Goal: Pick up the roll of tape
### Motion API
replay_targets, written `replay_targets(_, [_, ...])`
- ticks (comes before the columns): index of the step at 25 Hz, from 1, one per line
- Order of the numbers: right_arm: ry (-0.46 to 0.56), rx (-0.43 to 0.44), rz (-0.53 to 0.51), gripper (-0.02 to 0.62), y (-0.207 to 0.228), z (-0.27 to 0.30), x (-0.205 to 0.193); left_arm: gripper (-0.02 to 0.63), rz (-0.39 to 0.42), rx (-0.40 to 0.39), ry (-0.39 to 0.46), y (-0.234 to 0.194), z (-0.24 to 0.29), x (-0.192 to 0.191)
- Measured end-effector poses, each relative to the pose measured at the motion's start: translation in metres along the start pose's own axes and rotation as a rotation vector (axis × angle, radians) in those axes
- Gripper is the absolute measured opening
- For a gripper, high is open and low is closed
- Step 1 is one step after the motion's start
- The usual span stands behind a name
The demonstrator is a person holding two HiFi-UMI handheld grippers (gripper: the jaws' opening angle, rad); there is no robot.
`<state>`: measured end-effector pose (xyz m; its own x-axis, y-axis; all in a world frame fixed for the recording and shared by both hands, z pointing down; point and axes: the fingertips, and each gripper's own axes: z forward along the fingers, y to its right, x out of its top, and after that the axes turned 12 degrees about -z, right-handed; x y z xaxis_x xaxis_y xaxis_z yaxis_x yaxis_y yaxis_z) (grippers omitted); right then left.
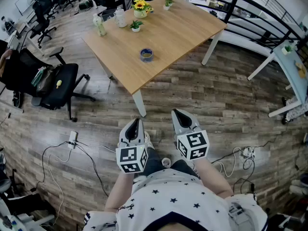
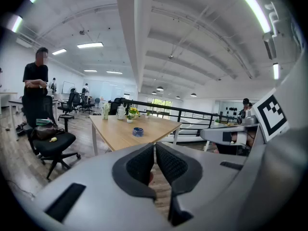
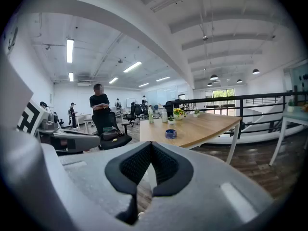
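A blue roll of tape [image 1: 147, 55] lies flat on the wooden table [image 1: 183, 30], near its front corner. It also shows small in the left gripper view, tape [image 2: 138, 131], and in the right gripper view, tape [image 3: 171, 134]. Both grippers hang side by side over the floor, well short of the table. My left gripper [image 1: 134, 123] is shut with nothing between its jaws. My right gripper [image 1: 178, 113] is shut and empty too. Both point toward the table, tilted slightly down.
A bottle [image 1: 99, 25], a jar [image 1: 120, 18], a flower pot [image 1: 140, 7] and small plants [image 1: 136, 26] stand at the table's far side. A black office chair [image 1: 57, 83] stands left of the table. Cables [image 1: 57, 148] lie on the floor. A person [image 3: 100, 109] stands behind the chair.
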<state>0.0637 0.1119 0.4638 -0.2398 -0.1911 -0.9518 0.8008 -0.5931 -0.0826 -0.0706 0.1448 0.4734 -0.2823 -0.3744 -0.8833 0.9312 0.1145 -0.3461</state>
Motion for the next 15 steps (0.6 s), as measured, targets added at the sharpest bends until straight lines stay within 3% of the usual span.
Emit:
replay_targets(5, [0.017,-0.004,-0.008,0.005,-0.018,-0.051,-0.008,0.003,0.001,0.004,0.019,0.017,-0.046,-0.011])
replay_targets(15, [0.044,0.005,-0.039,0.005,-0.03,-0.074,-0.005,0.003,0.0,-0.016,0.067,0.031,-0.065,-0.008])
